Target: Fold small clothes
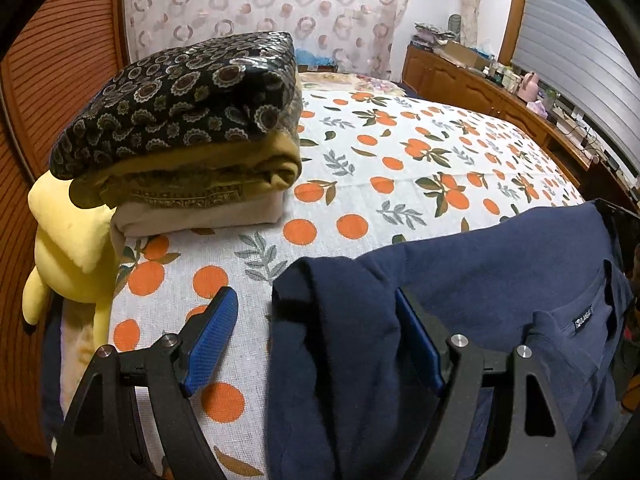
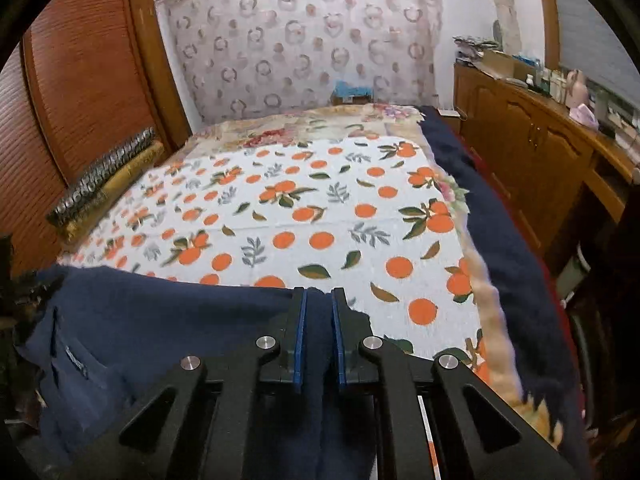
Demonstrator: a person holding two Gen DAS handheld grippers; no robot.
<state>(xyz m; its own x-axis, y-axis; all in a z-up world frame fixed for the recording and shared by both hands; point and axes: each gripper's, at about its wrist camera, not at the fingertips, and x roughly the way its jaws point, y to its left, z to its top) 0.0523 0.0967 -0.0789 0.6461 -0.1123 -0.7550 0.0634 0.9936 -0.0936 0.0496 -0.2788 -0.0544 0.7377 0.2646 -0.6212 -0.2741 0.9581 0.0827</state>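
A navy sweatshirt (image 1: 460, 320) lies on an orange-print bedspread (image 1: 400, 168). The right gripper (image 2: 319, 300) is nearly closed, pinching its edge; the left gripper (image 1: 316, 332) gapes wide, fabric bunched between its fingers, ungripped. Folding seems just begun; next, the left must close. Only the left view shows the folded stack (image 1: 188, 128) clearly.

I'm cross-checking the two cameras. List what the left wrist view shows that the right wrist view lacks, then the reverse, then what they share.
Left wrist only: the yellow plush toy beside the stack, and the open left hand-held gripper.

Right wrist only: the right hand-held gripper shut on the navy cloth, and the dark blue blanket edge.

Both: the navy blue fabric garment, the orange-print bedsheet, and the stack of folded clothes.
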